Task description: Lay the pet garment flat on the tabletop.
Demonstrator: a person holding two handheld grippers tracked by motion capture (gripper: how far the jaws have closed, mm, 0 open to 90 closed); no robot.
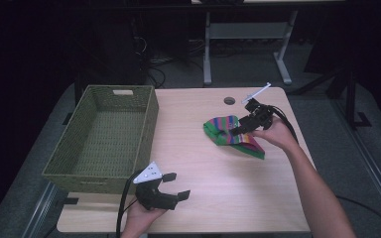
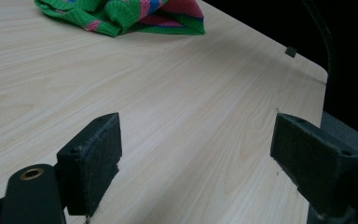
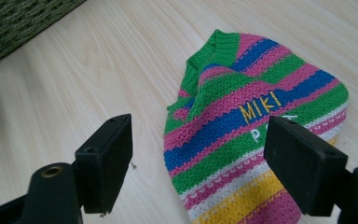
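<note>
A small striped knitted sweater point(image 1: 228, 130) in green, pink, blue and yellow lies folded on the right half of the wooden table point(image 1: 203, 163). My right gripper point(image 1: 242, 125) hovers just above it, open, with the sweater point(image 3: 242, 126) lying between and below its jaws; yellow letters "MIKI" show on the knit. My left gripper point(image 1: 176, 186) is held near the table's front edge, open with nothing between its jaws. In the left gripper view that gripper point(image 2: 196, 154) looks across bare wood toward the sweater point(image 2: 121, 14) far off.
A green woven basket point(image 1: 146, 124) stands on the table's left side, its corner point(image 3: 23, 23) also in the right gripper view. A round cable hole point(image 1: 229, 100) sits near the far edge. Dark floor and desk legs point(image 1: 207, 49) lie beyond.
</note>
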